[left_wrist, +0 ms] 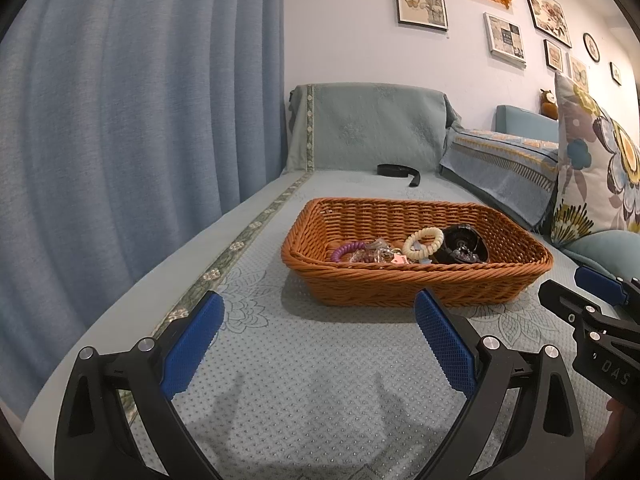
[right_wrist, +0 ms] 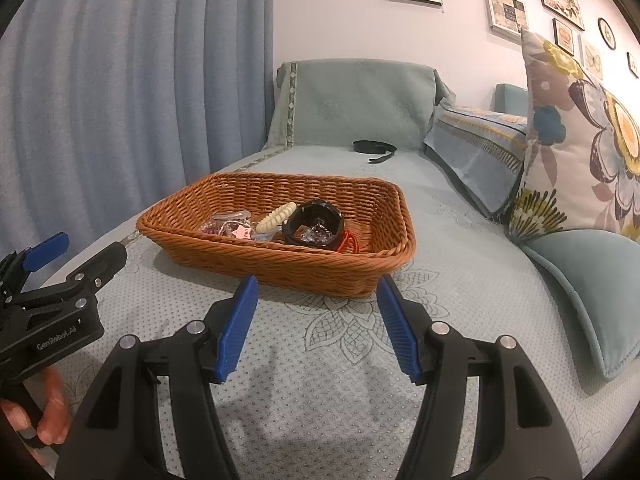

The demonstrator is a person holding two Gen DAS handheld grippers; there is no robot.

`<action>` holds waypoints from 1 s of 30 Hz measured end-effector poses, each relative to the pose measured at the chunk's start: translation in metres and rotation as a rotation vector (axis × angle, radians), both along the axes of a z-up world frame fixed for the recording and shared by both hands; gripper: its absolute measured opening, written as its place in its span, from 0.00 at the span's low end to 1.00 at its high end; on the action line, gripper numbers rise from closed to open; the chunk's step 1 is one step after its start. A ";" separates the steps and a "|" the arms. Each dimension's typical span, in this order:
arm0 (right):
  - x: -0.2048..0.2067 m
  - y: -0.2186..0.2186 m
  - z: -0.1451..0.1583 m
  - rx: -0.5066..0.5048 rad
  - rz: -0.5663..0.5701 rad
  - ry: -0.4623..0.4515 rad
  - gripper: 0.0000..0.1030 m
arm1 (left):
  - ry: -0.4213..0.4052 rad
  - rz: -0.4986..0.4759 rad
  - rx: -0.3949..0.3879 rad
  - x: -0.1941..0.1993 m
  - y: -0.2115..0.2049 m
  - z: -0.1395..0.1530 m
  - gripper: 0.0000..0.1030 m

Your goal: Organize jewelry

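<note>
At frame centre, a wicker basket (left_wrist: 416,276) holds tangled jewelry (left_wrist: 412,246): cream, purple, black bangles; both grippers' fingers (left_wrist: 192,344) (right_wrist: 240,328) spread wide, empty.

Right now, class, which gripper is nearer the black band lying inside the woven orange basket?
Right. The right gripper faces the black band directly; the left gripper sits further left.

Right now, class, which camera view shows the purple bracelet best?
The left wrist view: the purple bracelet curves clearly at the pile's left end in the wicker basket. In the right wrist view, the basket's near wall nearly hides it.
</note>
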State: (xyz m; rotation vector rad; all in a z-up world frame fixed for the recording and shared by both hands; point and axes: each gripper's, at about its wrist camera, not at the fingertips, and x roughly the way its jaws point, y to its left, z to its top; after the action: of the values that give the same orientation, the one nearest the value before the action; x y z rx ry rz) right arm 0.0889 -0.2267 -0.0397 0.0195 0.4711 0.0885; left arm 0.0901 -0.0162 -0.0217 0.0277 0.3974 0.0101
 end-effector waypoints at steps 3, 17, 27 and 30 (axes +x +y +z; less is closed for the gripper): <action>0.000 0.001 0.000 -0.004 0.001 0.001 0.56 | 0.001 0.002 -0.001 0.000 0.000 0.000 0.90; 0.001 0.002 0.000 -0.005 0.003 0.003 0.56 | 0.002 0.002 0.003 0.000 0.000 0.001 0.90; 0.002 0.002 -0.001 0.003 0.003 0.010 0.56 | 0.003 0.003 0.005 0.000 0.000 0.000 0.90; 0.001 0.002 -0.001 -0.001 0.003 0.009 0.56 | 0.003 0.003 0.006 0.000 0.000 0.000 0.90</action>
State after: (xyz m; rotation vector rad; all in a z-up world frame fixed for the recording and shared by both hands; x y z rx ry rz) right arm 0.0902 -0.2245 -0.0402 0.0186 0.4802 0.0916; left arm 0.0904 -0.0164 -0.0213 0.0327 0.4005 0.0143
